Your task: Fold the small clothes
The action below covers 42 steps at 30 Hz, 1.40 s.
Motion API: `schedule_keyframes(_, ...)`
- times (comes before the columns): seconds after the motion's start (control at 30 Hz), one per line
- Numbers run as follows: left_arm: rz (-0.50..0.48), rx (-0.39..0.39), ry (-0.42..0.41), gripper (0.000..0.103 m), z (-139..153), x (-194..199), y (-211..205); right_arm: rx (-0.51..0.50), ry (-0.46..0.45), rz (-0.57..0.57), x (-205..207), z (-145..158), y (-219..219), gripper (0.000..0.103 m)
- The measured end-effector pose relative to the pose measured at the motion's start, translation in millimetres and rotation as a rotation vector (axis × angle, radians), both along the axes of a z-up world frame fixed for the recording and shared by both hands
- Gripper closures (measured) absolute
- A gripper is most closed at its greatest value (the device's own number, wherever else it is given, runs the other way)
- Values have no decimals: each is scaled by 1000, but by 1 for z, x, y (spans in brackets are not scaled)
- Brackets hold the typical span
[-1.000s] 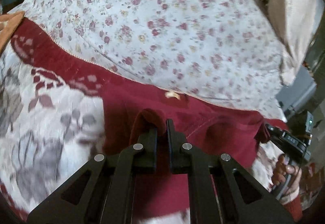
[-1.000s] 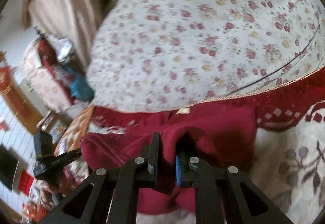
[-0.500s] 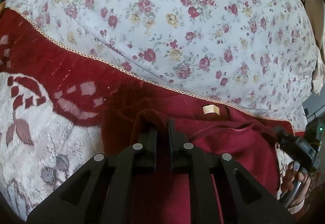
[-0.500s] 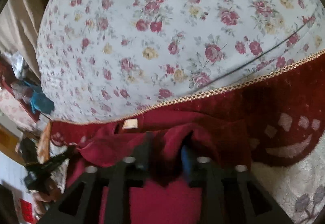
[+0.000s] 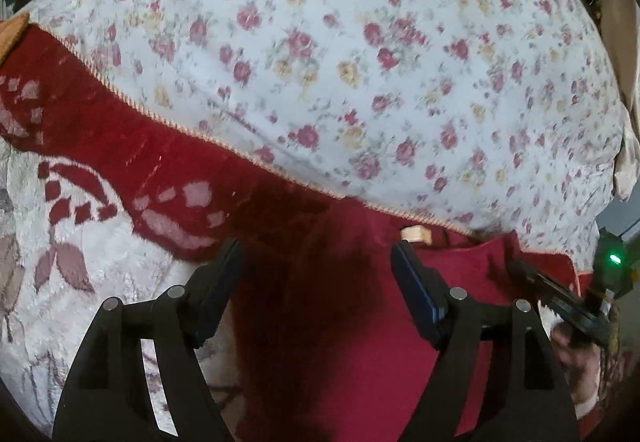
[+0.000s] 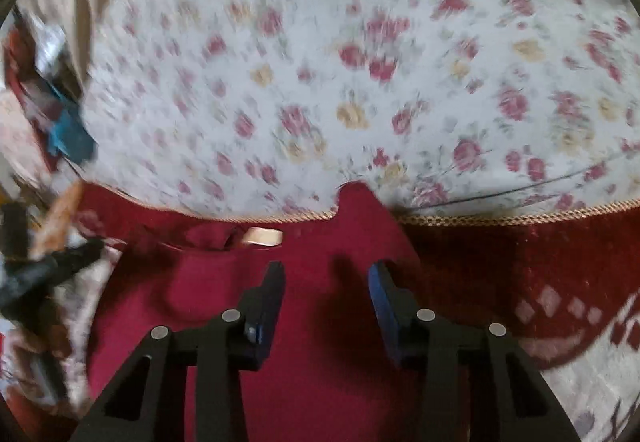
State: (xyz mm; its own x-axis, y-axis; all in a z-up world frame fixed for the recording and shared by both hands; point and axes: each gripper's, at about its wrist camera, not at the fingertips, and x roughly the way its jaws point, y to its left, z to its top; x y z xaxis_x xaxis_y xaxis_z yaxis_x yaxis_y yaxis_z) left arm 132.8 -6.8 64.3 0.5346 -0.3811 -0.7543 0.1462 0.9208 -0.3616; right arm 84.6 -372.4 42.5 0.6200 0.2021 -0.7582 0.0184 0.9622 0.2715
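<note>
Both grippers, left (image 5: 316, 270) and right (image 6: 326, 282), gape wide, holding nothing; red garment (image 6: 312, 342) lies flat right under the fingers, label (image 6: 262, 236) edge just ahead.

Soft, even indoor light fills both views, with no glare. The right wrist view is badly motion-blurred, its floral sheet (image 6: 360, 61) smeared; the left wrist view is only slightly soft. Dark shadow pools on the red garment (image 5: 360, 342) between the gripper fingers. Fisheye curvature bends the edges, and black vignetting fills the corners.
</note>
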Motion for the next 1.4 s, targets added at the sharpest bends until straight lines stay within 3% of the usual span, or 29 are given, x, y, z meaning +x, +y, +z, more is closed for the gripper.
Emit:
schedule_keyframes(0.1,6,21,6,27,0,-4,7,-178,114,-95,29,-30,0,60)
schedule_keyframes(0.2,5,36,7,27,1,-13,12,-132,177,-125,36,-50,-10,60)
schedule_keyframes(0.37,-2,32,40,27,-2,-34,17,-95,95,-124,6,-20,-16,56)
schedule_keyframes(0.5,-42,63,28,27,-3,-62,13,-102,26,-100,-45,12,-21,47)
schedule_keyframes(0.67,-54,84,58,27,-15,-88,8,-104,68,-85,-89,7,-36,43)
schedule_keyframes(0.7,-57,94,62,27,-18,-92,6,-114,87,-77,-92,0,-38,47)
schedule_keyframes(0.73,-53,107,65,27,-21,-94,5,-135,105,-70,-91,-7,-31,70)
schedule_keyframes(0.77,-40,128,70,27,-25,-96,5,-162,126,-64,-91,-15,-29,78)
schedule_keyframes(0.87,-18,157,88,27,-37,-100,6,-161,134,-80,-85,-21,-27,78)
schedule_keyframes(1.0,-11,140,90,26,-43,-100,7,-161,49,-83,-78,15,-8,78)
schedule_keyframes(1.03,-12,143,84,26,-44,-100,6,-142,25,-52,-74,24,2,77)
schedule_keyframes(1.1,-16,145,78,26,-44,-100,5,-82,-2,29,-63,34,28,64)
schedule_keyframes(1.13,-18,146,75,26,-44,-100,5,-51,-9,65,-57,36,41,47)
schedule_keyframes(1.17,-20,146,72,26,-44,-100,5,-22,-16,96,-51,37,55,40)
schedule_keyframes(1.4,-37,132,71,25,-46,-97,9,62,26,274,11,27,158,40)
